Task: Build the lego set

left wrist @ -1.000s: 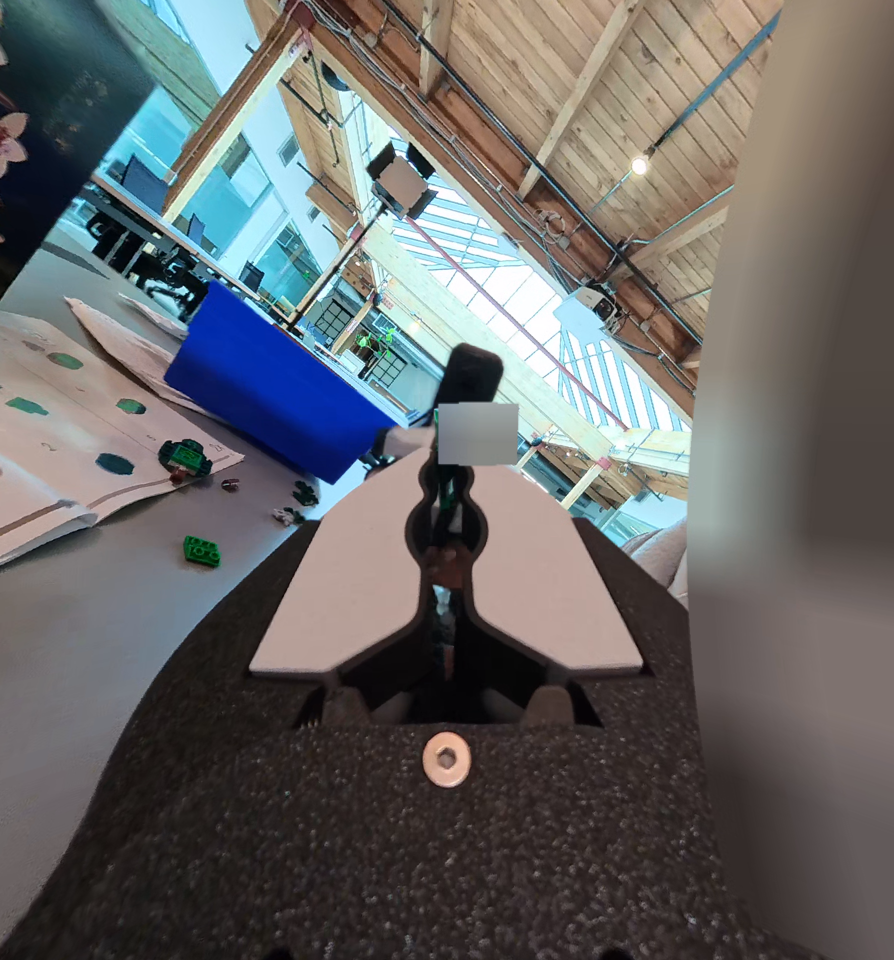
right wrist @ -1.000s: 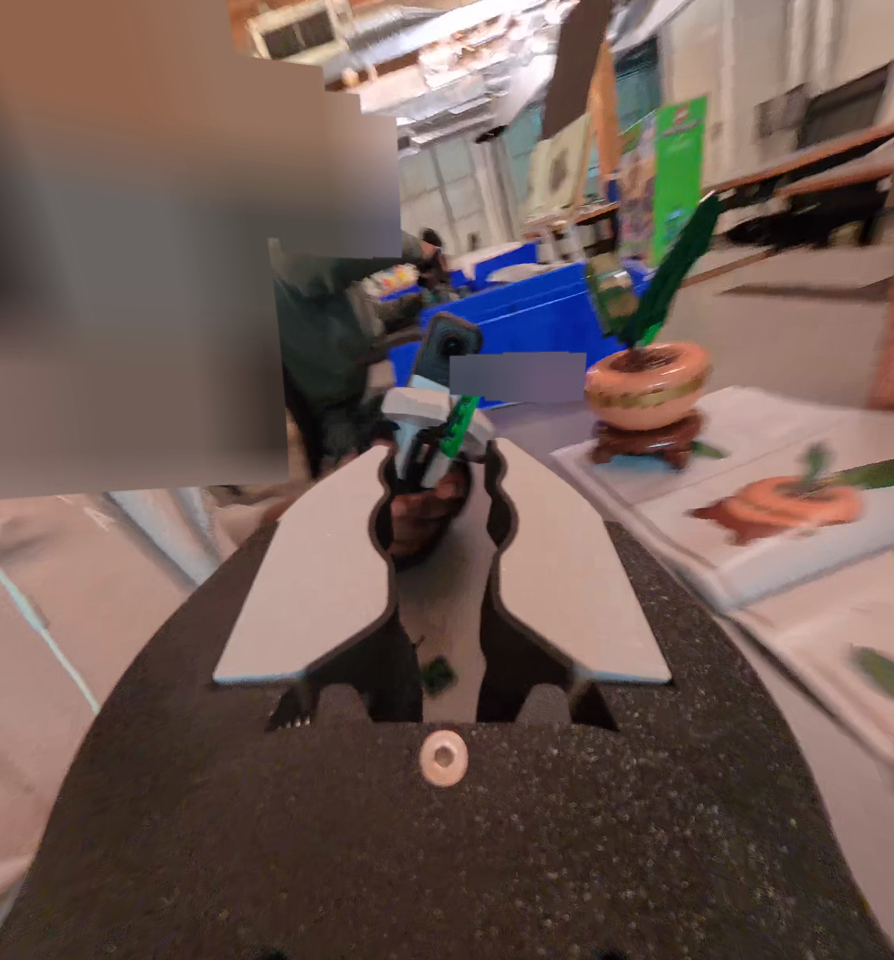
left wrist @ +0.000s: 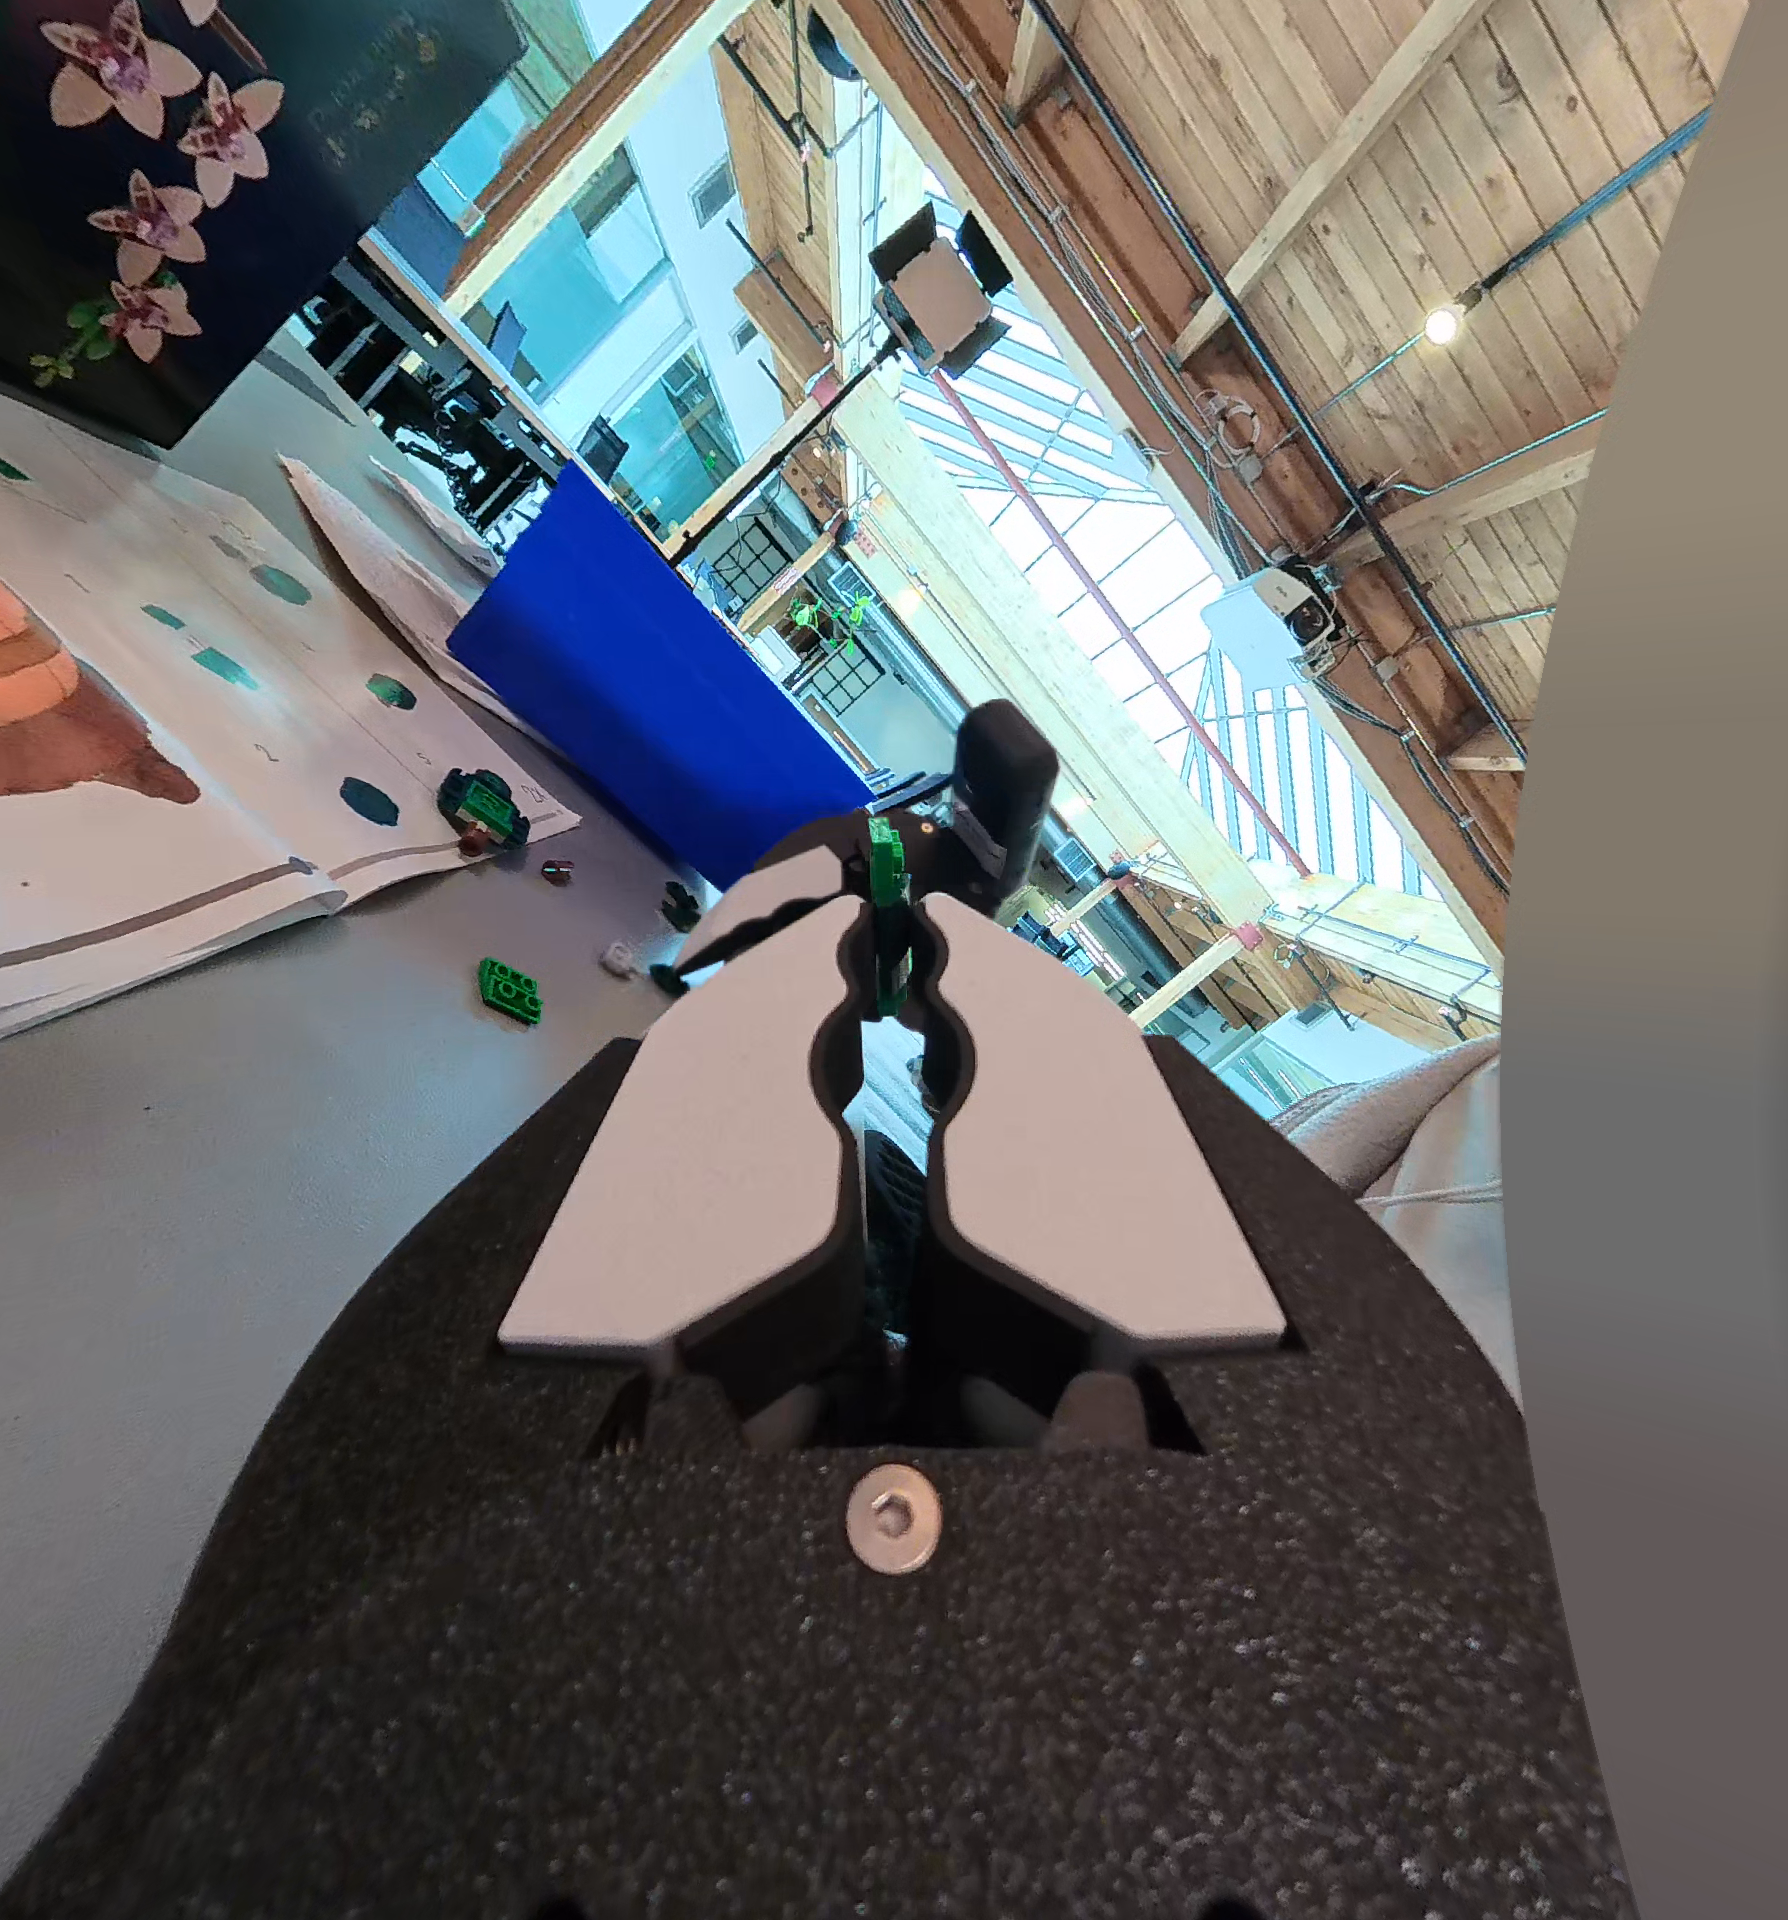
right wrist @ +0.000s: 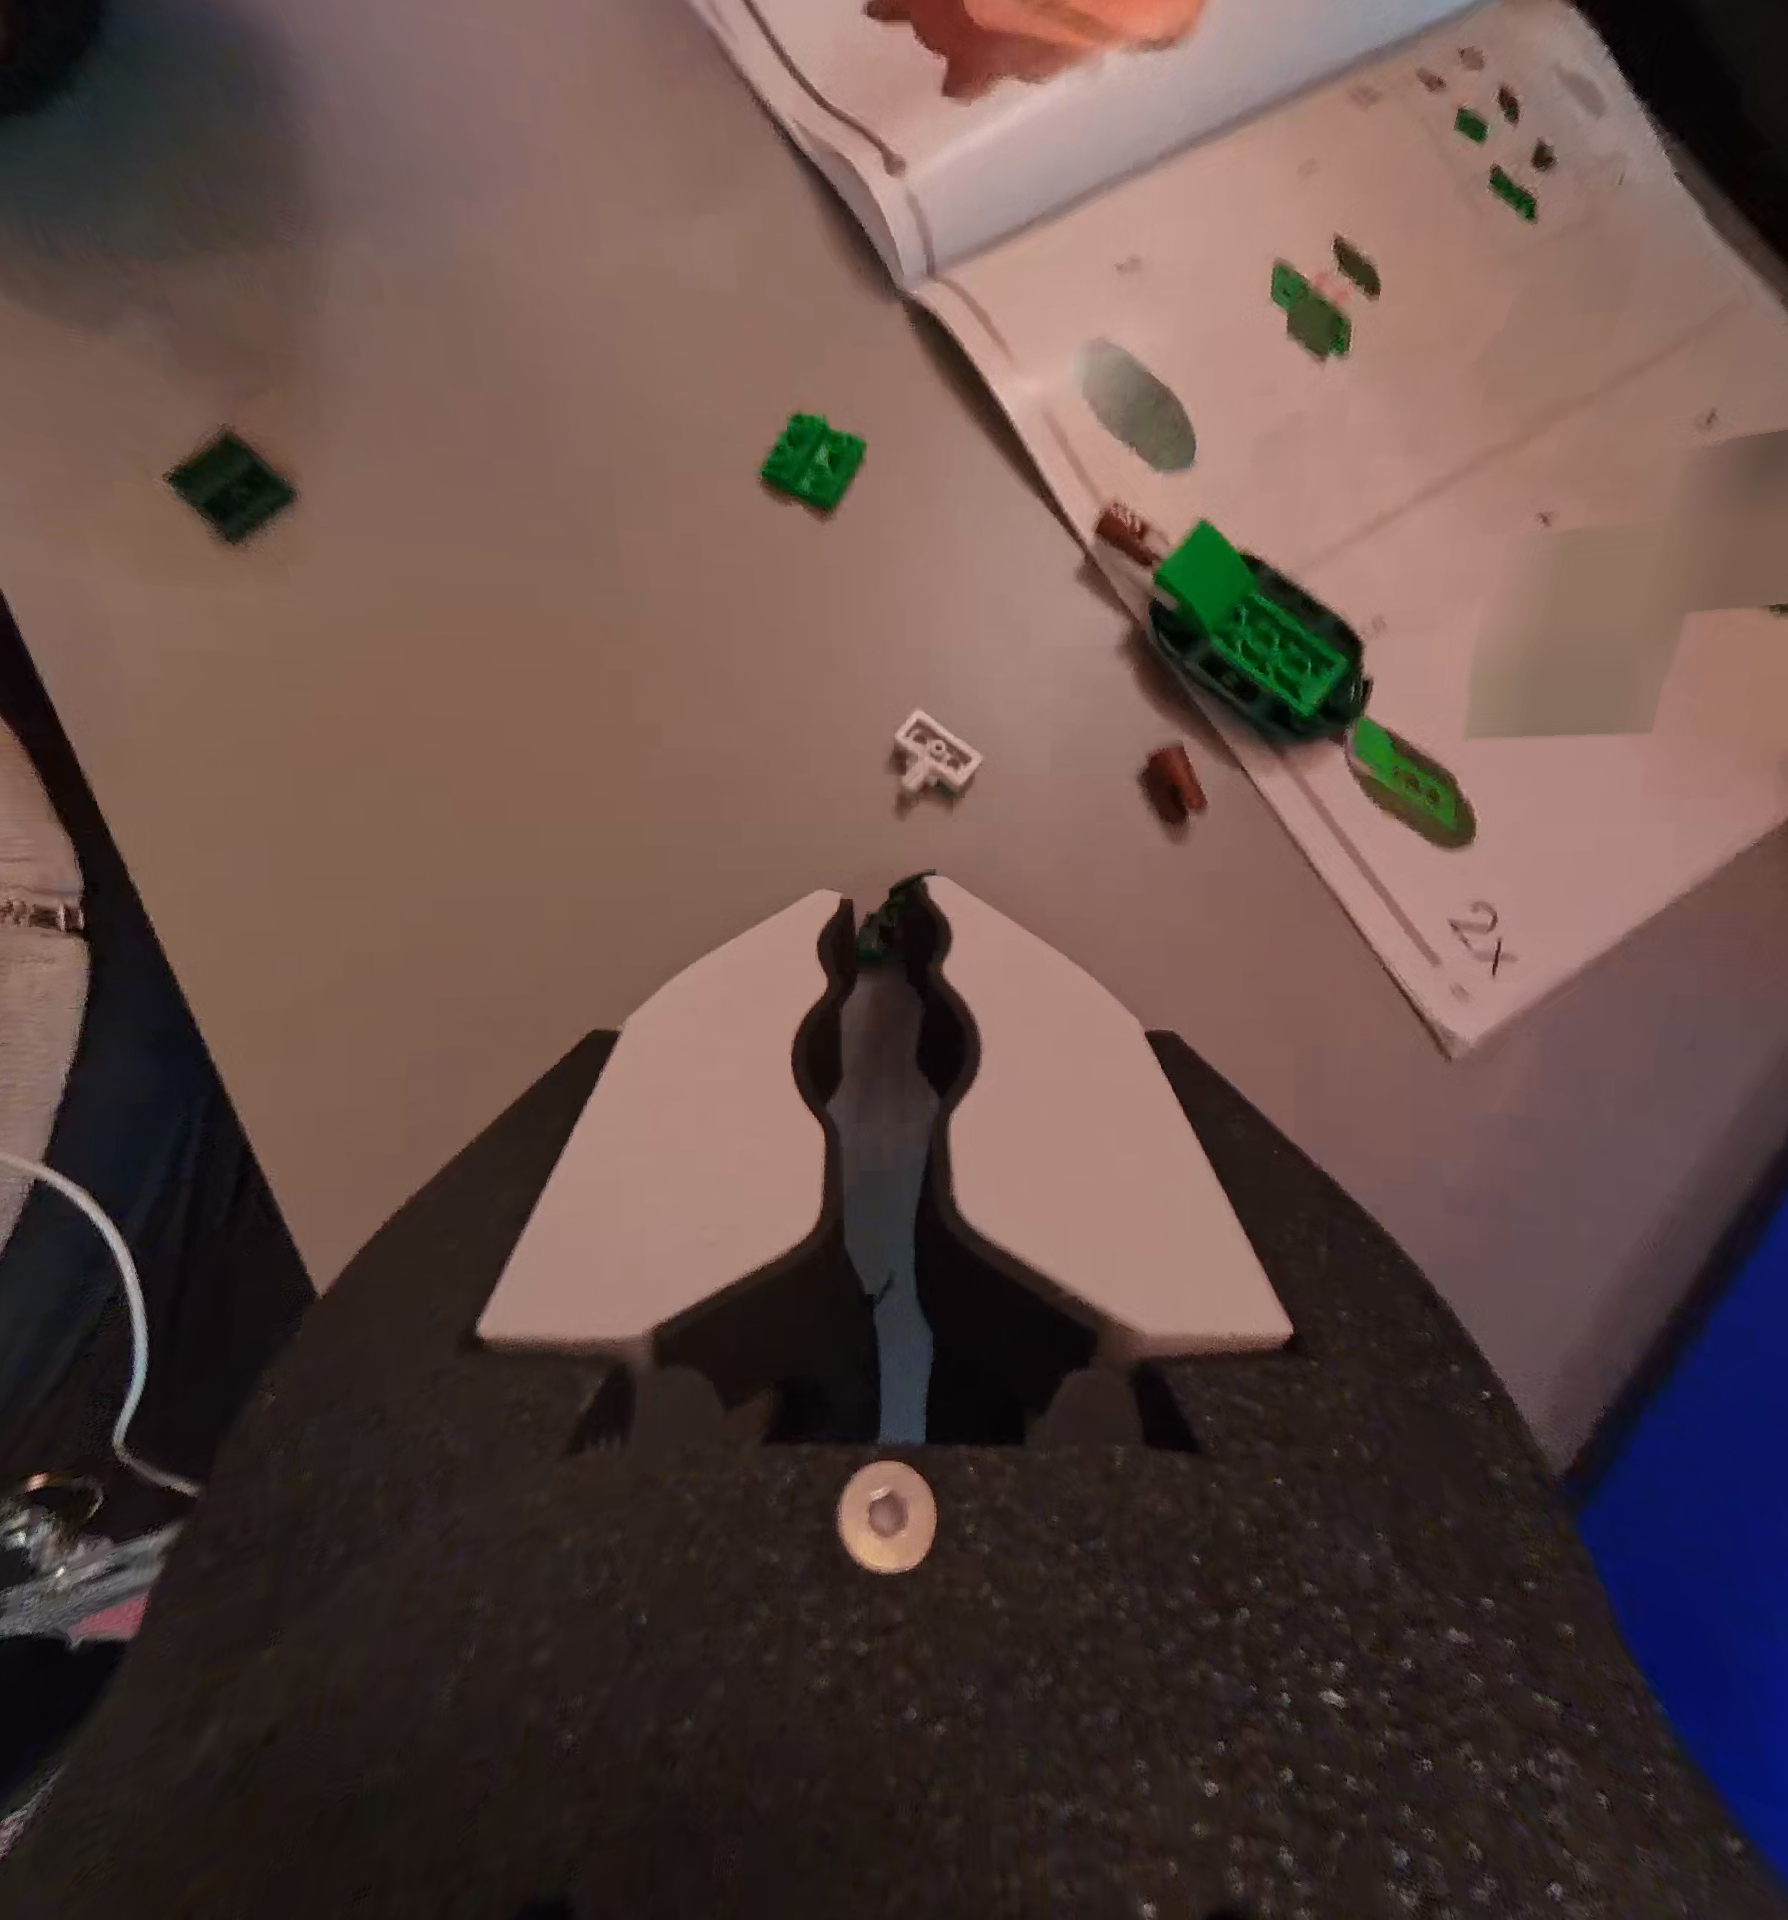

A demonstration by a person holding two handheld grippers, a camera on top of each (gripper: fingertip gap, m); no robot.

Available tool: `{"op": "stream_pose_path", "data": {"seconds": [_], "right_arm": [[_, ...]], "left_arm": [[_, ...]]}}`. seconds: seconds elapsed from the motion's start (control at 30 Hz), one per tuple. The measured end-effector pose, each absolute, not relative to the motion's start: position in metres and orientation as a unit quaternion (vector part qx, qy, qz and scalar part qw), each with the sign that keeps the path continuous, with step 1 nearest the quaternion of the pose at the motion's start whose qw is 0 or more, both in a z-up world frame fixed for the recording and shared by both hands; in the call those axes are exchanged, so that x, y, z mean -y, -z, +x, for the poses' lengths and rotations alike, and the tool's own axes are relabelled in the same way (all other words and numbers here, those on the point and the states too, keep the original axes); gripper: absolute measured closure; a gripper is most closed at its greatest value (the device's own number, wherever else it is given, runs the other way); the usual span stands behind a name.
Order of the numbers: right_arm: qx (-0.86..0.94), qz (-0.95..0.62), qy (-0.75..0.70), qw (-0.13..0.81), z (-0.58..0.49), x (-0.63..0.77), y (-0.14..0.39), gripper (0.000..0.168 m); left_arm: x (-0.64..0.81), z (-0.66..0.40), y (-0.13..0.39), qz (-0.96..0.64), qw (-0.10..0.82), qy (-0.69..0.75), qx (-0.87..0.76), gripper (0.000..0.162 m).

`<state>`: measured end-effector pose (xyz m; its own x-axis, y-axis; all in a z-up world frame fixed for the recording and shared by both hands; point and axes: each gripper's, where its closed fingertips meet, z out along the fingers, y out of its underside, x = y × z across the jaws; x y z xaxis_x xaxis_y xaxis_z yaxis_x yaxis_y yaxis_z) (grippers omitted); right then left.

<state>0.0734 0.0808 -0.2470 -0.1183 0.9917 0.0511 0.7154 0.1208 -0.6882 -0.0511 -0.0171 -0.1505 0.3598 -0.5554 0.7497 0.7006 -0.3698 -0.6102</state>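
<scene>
On a grey tabletop [right wrist: 516,675] strewn with loose bricks, two handheld grippers work at a green plant build. Seen from the left wrist view, the left gripper [left wrist: 892,940] is tilted up toward a timber ceiling, its pale fingers drawn close together and pinching a thin green leaf assembly [left wrist: 888,914] that stands upright between the tips. Just beyond it, the right gripper [left wrist: 817,883] points downward beside the same piece. From the right wrist view, the right gripper [right wrist: 895,914] hangs over the table with its fingers nearly closed on a small dark green piece [right wrist: 888,914] at the tips; blur hides how firmly it is held. Ahead of it lie a small white clip piece [right wrist: 935,755], a brown stud piece [right wrist: 1174,781], a bright green square plate [right wrist: 814,460] and a dark green square plate [right wrist: 230,485], all apart from one another. A partly built green sub-assembly [right wrist: 1254,639] rests on the corner of the open instruction booklet [right wrist: 1555,395], with a second brown piece [right wrist: 1127,530] just beside it. A blue bin [left wrist: 641,675] stands beyond the booklet; its contents cannot be seen from either view. A dark box printed with orchid flowers [left wrist: 142,208] stands behind the booklet.
</scene>
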Motion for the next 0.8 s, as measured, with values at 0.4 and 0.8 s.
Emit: {"op": "stream_pose_path", "data": {"seconds": [0.4,0.8], "right_arm": [[0.690,-0.573,-0.291,0.332,-0.005,-0.056,0.240,0.147],[0.775,-0.497,-0.254,0.298,-0.004,-0.032,0.251,0.164]], "left_arm": [[0.017,-0.052,0.153,-0.611,0.544,0.572,0.068,0.157],[0.017,-0.051,0.154,-0.609,0.536,0.581,0.070,0.157]]}}
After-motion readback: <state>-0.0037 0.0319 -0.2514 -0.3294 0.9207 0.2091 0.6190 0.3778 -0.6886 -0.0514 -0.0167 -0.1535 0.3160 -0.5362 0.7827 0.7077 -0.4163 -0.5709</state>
